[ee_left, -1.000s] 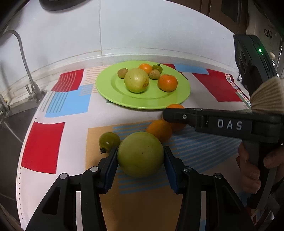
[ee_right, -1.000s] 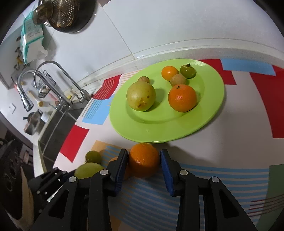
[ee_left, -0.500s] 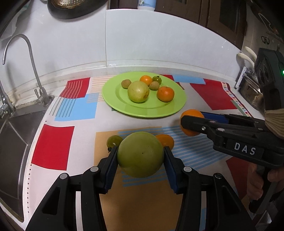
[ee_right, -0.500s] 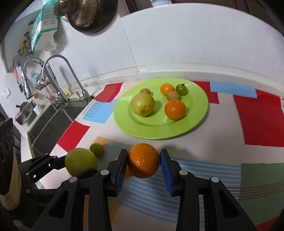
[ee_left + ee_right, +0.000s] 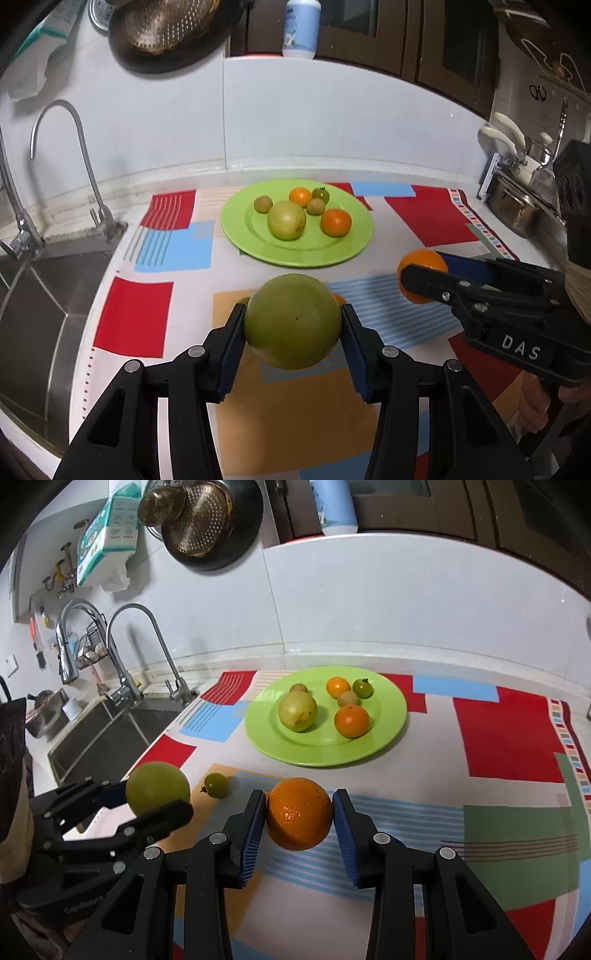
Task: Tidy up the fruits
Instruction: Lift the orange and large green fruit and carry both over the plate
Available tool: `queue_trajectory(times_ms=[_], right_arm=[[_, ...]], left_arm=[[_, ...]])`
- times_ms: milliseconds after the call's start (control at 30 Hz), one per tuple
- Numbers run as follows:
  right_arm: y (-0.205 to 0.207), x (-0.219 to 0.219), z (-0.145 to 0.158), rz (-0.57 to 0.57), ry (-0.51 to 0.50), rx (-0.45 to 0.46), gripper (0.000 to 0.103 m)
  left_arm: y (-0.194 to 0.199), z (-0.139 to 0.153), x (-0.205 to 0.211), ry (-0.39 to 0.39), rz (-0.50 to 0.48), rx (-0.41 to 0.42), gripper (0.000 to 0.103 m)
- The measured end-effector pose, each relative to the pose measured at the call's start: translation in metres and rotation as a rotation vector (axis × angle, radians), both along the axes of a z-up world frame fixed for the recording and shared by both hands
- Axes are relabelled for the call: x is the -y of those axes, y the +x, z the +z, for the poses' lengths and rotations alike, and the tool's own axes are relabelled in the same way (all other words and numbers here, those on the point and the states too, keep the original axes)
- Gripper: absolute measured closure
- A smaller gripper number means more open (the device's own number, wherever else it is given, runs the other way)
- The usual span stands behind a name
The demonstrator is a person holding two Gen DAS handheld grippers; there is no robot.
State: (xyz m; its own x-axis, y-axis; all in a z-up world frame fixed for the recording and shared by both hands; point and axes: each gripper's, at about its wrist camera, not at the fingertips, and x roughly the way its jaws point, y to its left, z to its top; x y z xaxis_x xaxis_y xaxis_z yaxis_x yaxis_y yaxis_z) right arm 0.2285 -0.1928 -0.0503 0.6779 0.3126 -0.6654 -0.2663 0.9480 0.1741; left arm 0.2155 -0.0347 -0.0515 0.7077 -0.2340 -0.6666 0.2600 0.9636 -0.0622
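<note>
Fruit is riding in both grippers above the desk [image 5: 424, 746]: the left gripper [image 5: 292, 325] is clamping a large green fruit [image 5: 292, 321], the right gripper [image 5: 299, 814] an orange [image 5: 299, 814], both short of the green plate [image 5: 391, 734]. Round skins may be slipping between the fingers, and a dropped fruit could roll toward the sink [image 5: 44, 295].

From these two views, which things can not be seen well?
- Small orange fruit on the mat: left wrist view shows only a sliver behind the green fruit; right wrist view hides it behind the orange.
- Small green tomato: nearly hidden in left view.
- Right gripper handle: cut by frame edge.
</note>
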Motion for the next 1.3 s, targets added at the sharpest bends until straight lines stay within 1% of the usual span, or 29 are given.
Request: queue_trajectory(times_ms=[167,333,600,767,900,1100,1300], right_arm=[[-0.014,0.001,0.01,-0.023,-0.011,0.034,0.065],[-0.023,0.003,0.021,-0.05,-0.017,0.068,0.065],[-0.025,0.007,0.039,-0.093,-0.035,0.127,0.064],[-0.018,0.008,0.048,-0.105,-0.036,0.161,0.065],[-0.007,0.009,0.054,-0.108,-0.038,0.181,0.064],[0.016,0.009,0.057,-0.101,-0.042,0.189,0.064],[0.044,0.011,0.054,-0.095,-0.06,0.186,0.065]], left_arm=[[-0.006,0.014,-0.001,0.001,-0.009,0.042,0.054],[-0.011,0.025,0.0,0.003,-0.017,0.065,0.054],[-0.004,0.037,0.001,0.011,-0.023,0.096,0.054],[0.006,0.046,0.003,0.023,-0.031,0.127,0.054],[0.018,0.05,0.004,0.028,-0.036,0.137,0.054],[0.043,0.052,0.007,0.04,-0.044,0.134,0.054],[0.074,0.048,0.015,0.043,-0.07,0.121,0.054]])
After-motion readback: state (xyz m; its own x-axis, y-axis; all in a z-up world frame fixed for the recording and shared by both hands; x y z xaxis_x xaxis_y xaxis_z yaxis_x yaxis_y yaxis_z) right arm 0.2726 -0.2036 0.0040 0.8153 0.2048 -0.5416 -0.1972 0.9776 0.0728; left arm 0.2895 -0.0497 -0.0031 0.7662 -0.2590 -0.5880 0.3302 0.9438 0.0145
